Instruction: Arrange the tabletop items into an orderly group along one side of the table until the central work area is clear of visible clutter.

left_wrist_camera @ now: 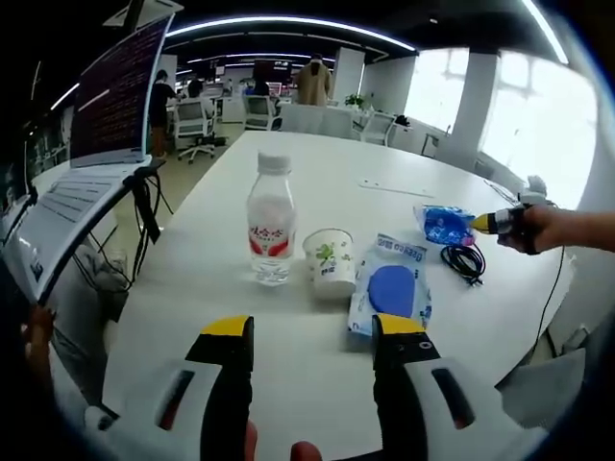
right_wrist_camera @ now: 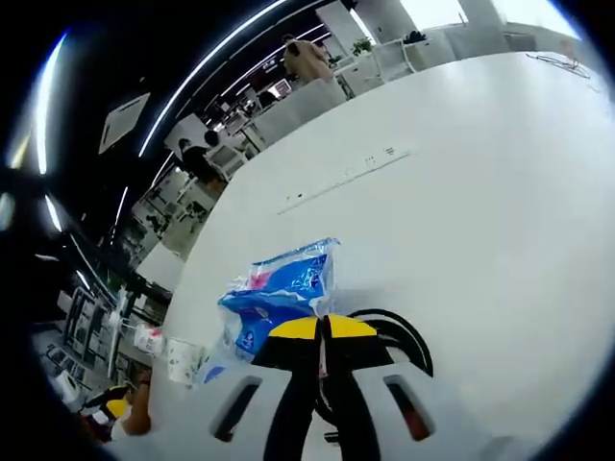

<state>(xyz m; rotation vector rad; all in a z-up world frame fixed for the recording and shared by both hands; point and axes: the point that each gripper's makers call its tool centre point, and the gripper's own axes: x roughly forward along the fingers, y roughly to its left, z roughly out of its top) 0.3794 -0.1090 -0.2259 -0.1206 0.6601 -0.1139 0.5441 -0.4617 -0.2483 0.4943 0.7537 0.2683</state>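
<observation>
**Five items on white worktop, right fingers pressed together over cable**

Left gripper (left_wrist_camera: 312,338): fingers spread wide, nothing between them, hovering above the near edge of the worktop (left_wrist_camera: 288,384). Just beyond the tips, in a loose row: one clear water bottle (left_wrist_camera: 271,223), upright, white cap, red label; one paper cup (left_wrist_camera: 330,262), upright, green print, just beside the bottle; one flat packet with blue oval (left_wrist_camera: 389,288), lying touching or nearly touching the cup. Further right: one blue tissue pack (left_wrist_camera: 444,224) and one coiled black cable (left_wrist_camera: 465,260), near each other. Right gripper (left_wrist_camera: 500,222) enters from the right edge, yellow tip near the tissue pack, a hand behind it. One open laptop (left_wrist_camera: 91,144) on a stand at left, off the worktop.

Right gripper view: right gripper fingers pressed together, yellow tips right at the cable loop; cannot tell if the cable is pinched. Tissue pack crumpled, touching the tips' left side. Bottle and cup tiny at lower left. Office chairs and people in background.
</observation>
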